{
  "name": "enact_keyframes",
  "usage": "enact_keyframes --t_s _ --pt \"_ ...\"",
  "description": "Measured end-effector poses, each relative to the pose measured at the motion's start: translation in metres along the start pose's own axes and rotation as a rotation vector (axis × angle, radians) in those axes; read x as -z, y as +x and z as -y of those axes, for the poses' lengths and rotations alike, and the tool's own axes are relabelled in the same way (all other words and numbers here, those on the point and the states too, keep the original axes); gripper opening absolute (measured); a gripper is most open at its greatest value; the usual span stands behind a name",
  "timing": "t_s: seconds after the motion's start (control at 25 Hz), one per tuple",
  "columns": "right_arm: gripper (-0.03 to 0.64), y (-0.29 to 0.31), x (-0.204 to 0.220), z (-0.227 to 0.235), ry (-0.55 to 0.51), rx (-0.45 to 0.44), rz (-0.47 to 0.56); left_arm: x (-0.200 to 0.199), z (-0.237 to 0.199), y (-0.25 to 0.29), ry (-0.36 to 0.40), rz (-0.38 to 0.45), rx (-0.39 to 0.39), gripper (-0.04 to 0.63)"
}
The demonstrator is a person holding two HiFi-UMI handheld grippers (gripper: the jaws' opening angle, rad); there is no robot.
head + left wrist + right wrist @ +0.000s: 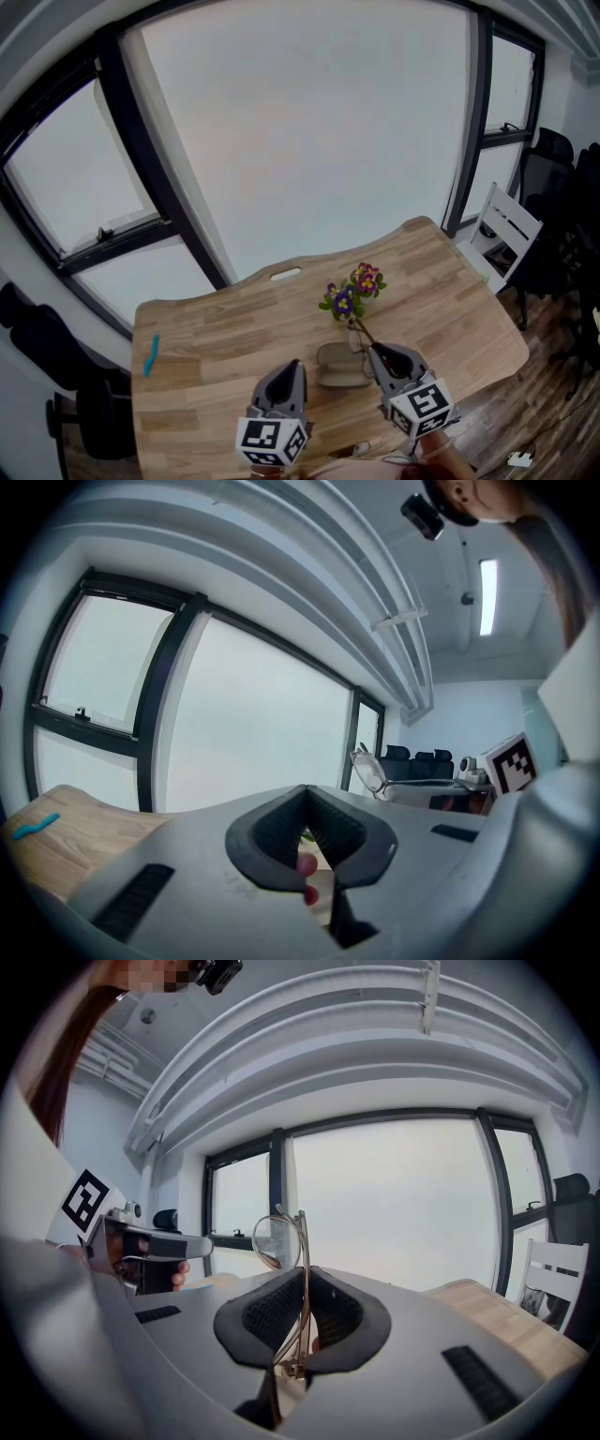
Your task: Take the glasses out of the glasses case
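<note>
1. One pale wooden tabletop with a wavy far edge stands before tall dark-framed windows. A white chair and black office chairs stand to its right on a dark wood floor.
2. A teal object lies near the tabletop's left edge, and a small white object lies at the far edge. A small bunch of purple and red-yellow flowers rises near the middle.
3. The tan glasses case lies on the tabletop just in front of the flowers, between the two grippers.
4. The glasses are out of the case. The right gripper has its fingers clenched on the thin metal frame, and one round lens stands up above the pads.
5. The left gripper has its fingers pressed together at the tips, grasping nothing. Only red petals and a strip of tabletop show through the slit below them.
6. From the head view, the inside of the case is too small to make out. The base of the flower stems is hidden behind the case and the right gripper. A person's hand on the left gripper is only partly seen.
</note>
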State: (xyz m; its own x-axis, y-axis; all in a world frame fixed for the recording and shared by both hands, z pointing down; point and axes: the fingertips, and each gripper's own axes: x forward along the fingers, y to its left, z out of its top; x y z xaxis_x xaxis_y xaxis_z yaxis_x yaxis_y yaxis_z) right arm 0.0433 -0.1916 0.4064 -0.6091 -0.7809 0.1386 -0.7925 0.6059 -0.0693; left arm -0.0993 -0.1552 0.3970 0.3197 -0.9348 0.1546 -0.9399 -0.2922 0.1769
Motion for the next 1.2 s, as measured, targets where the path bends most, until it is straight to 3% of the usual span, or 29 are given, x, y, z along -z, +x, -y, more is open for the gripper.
enact_keyframes --t_s 0.48,1.2 --pt "0.015 0.004 -0.003 0.011 0.054 0.004 0.020 0.002 0.002 0.002 -0.004 -0.007 -0.017 -0.003" --pt "0.015 0.006 -0.005 0.016 0.043 0.000 0.041 0.003 0.002 0.007 0.006 -0.012 -0.035 -0.003"
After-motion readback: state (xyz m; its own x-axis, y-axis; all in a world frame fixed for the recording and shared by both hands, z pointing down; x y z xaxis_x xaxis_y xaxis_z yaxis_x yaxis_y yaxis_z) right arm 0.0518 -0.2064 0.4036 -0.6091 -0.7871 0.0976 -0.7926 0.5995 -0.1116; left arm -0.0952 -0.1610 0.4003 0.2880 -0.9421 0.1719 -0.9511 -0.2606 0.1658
